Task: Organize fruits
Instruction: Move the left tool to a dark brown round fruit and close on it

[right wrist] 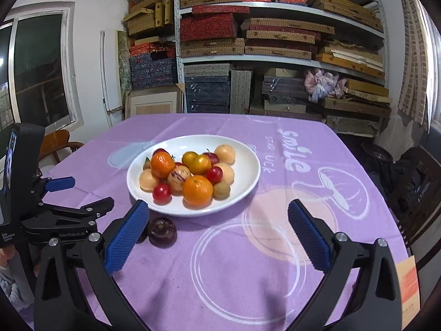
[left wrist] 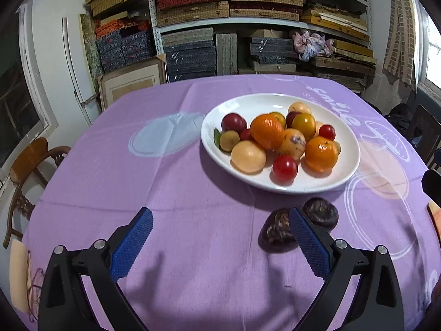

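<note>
We have a white plate (left wrist: 317,186) heaped with fruit (left wrist: 266,134) near the middle of the purple cloth (left wrist: 171,193), and two dark fruits (left wrist: 321,213) lying off it on the cloth, just in front of the plate's near rim. In the right view one dark fruit (right wrist: 162,231) shows plainly and the other is mostly hidden behind our right gripper's left finger.

Our left gripper (left wrist: 220,244) has its jaws spread wide and holds nothing; its right finger covers part of the nearer dark fruit, though we cannot tell if it touches. Our right gripper (right wrist: 217,237) is likewise spread and empty, hovering above bare cloth with the dark fruits near its left finger.

The risks, as we judge them:
- The dark fruits look round and firm, so a pinch off centre could squirt one out and send it rolling toward the table edge.
- They sit just beside each other, so closing on one may knock the other away.
- The pile on the plate is loose and already high; setting a fruit on top, or bumping the rim, could start oranges (left wrist: 321,153) or cherry tomatoes (left wrist: 285,167) rolling off.
- Both grippers are near the same spot, so they could collide if we reach together.
- The cloth has creases and could drag under a low finger.
</note>
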`<state>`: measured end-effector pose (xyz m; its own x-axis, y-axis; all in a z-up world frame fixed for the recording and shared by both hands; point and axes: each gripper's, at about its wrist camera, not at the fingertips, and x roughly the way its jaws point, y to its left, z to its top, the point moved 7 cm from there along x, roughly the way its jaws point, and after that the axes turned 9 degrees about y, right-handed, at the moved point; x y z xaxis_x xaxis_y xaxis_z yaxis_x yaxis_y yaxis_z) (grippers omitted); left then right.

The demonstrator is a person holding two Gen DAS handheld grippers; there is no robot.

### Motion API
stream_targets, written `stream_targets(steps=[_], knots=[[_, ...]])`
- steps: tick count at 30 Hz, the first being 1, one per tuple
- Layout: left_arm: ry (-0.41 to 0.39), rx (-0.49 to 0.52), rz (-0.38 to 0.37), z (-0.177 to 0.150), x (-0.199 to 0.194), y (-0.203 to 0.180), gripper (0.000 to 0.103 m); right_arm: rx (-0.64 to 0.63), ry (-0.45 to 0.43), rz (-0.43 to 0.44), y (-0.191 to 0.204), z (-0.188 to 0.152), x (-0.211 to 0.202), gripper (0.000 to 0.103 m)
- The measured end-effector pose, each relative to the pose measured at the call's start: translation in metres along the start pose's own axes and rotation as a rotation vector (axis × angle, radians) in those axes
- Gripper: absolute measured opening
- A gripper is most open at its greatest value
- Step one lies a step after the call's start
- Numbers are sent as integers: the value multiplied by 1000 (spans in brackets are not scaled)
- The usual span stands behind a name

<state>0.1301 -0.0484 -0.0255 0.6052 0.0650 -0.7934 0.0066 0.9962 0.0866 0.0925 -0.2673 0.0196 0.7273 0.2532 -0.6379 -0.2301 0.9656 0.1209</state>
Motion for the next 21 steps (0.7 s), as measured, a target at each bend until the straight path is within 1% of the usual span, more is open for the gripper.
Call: stream_targets(steps=[3, 5, 7, 10, 12, 16, 21], knots=[[38, -22, -23, -9, 11, 0, 100, 77, 15, 43, -17, -9, 4, 99], [36, -21, -42, -9, 12, -4, 100, 109, 14, 58, -23, -12, 4, 99], [26, 1, -38, -7, 13, -10, 100, 126, 14, 63, -29, -13, 4, 99], [37, 31, -4, -4, 24, -17, 100, 138, 10, 73, -31, -12, 3, 99], [55, 26, -4, -4, 32, -17, 100, 139, 10, 70, -31, -11, 3, 99], [73, -11, -47, -3, 38, -15, 100, 147, 24, 76, -31, -10, 5, 99], [87, 0, -77, -2, 42, -22, 100, 139, 33, 71, -29, -11, 7, 99]])
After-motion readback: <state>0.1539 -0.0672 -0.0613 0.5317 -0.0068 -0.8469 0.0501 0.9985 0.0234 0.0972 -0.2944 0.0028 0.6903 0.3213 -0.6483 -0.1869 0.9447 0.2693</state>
